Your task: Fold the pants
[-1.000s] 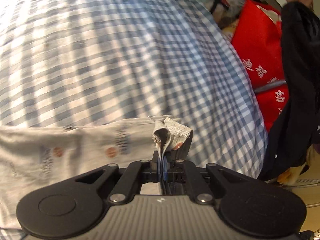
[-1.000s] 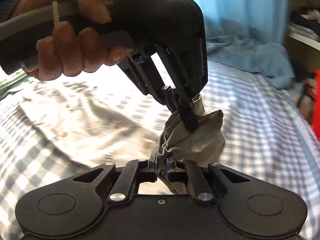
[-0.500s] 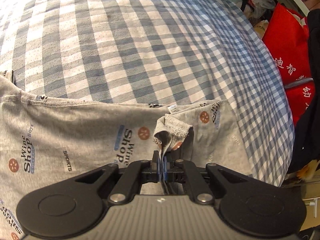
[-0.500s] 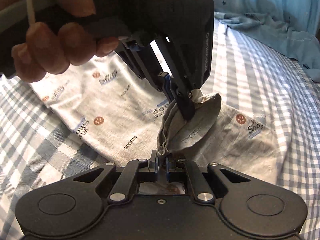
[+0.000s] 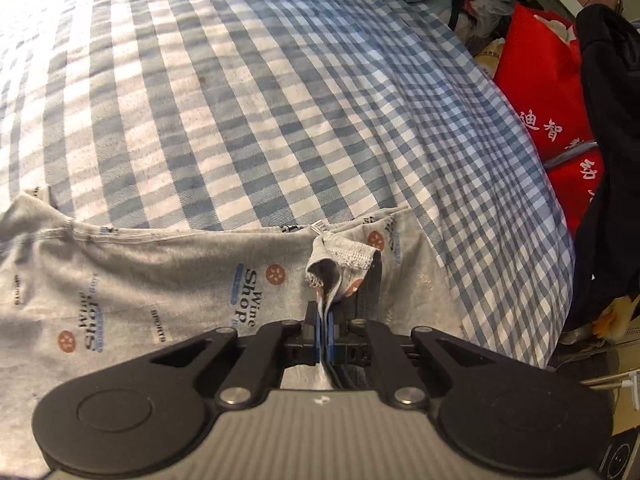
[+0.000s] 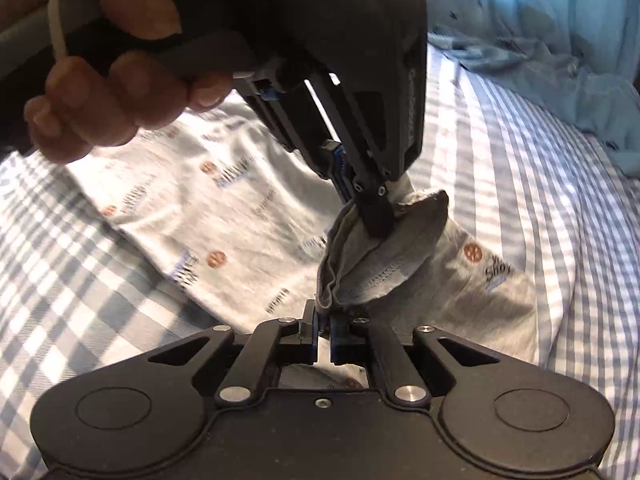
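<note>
Left wrist view: the left gripper is clamped tight on a bunched hem of the grey printed pants, with a small loop of stitched edge standing up just beyond its blue pads. The pants lie spread flat across the near part of the blue-and-white checked bedsheet, reaching from the left edge to just right of the gripper. At the far right, off the bed's edge, stand red bags with white characters, and a dark garment hangs in front of them. In the right wrist view, the right gripper is pinched almost fully together on another gathered fold of the same pants. The left gripper, held in the person's left hand, grips the cloth just beyond it, so both hold one raised bundle. A light blue cloth lies at the far right.
</note>
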`<act>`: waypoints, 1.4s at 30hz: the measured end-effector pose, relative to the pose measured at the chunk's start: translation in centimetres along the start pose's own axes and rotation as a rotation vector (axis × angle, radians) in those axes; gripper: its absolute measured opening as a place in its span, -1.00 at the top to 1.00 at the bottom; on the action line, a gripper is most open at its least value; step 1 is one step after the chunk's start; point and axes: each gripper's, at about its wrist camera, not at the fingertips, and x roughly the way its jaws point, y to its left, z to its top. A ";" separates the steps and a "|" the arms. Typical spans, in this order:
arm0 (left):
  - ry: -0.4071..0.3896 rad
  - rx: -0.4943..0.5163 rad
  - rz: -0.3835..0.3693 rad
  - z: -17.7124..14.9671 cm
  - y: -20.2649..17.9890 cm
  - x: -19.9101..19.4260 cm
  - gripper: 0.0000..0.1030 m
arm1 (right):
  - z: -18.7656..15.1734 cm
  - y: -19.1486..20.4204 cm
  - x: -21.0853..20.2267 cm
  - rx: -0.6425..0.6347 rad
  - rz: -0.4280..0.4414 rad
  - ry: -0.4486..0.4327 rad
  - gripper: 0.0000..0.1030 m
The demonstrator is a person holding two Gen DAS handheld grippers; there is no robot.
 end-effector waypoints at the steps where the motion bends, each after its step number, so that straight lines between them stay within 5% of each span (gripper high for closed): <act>1: -0.001 -0.007 0.001 -0.1 0.5 -0.7 0.95 | 0.4 0.2 -0.5 -0.012 0.013 -0.011 0.93; 5: -0.007 -0.044 0.010 -1.0 3.4 -3.4 0.95 | 2.3 1.7 -1.0 -0.055 0.085 -0.028 0.95; 13: -0.023 -0.070 0.149 -4.0 9.9 -7.7 0.95 | 6.9 7.7 1.3 -0.164 0.269 -0.047 0.95; 22: -0.011 -0.179 0.184 -7.2 17.6 -6.4 0.93 | 9.5 14.0 6.7 -0.262 0.348 0.033 0.95; 25: -0.024 -0.250 0.177 -8.0 19.2 -6.2 0.79 | 9.3 14.8 7.5 -0.274 0.349 0.057 0.80; 27: -0.045 -0.275 0.204 -8.5 19.6 -6.6 0.65 | 9.0 14.6 7.1 -0.268 0.346 0.058 0.46; 29: -0.081 -0.301 0.233 -9.2 19.6 -7.5 0.20 | 8.7 13.7 6.3 -0.251 0.341 0.047 0.22; 33: -0.176 -0.326 0.288 -10.6 18.5 -8.9 -0.08 | 6.9 10.3 4.3 -0.207 0.264 0.019 -0.44; 39: -0.256 -0.309 0.363 -10.5 14.3 -6.4 -0.50 | 4.0 1.7 4.2 -0.074 -0.080 0.012 -0.83; 42: -0.240 -0.312 0.510 -9.5 12.6 -3.7 -0.53 | 4.0 -2.5 5.5 0.004 -0.201 -0.005 -0.85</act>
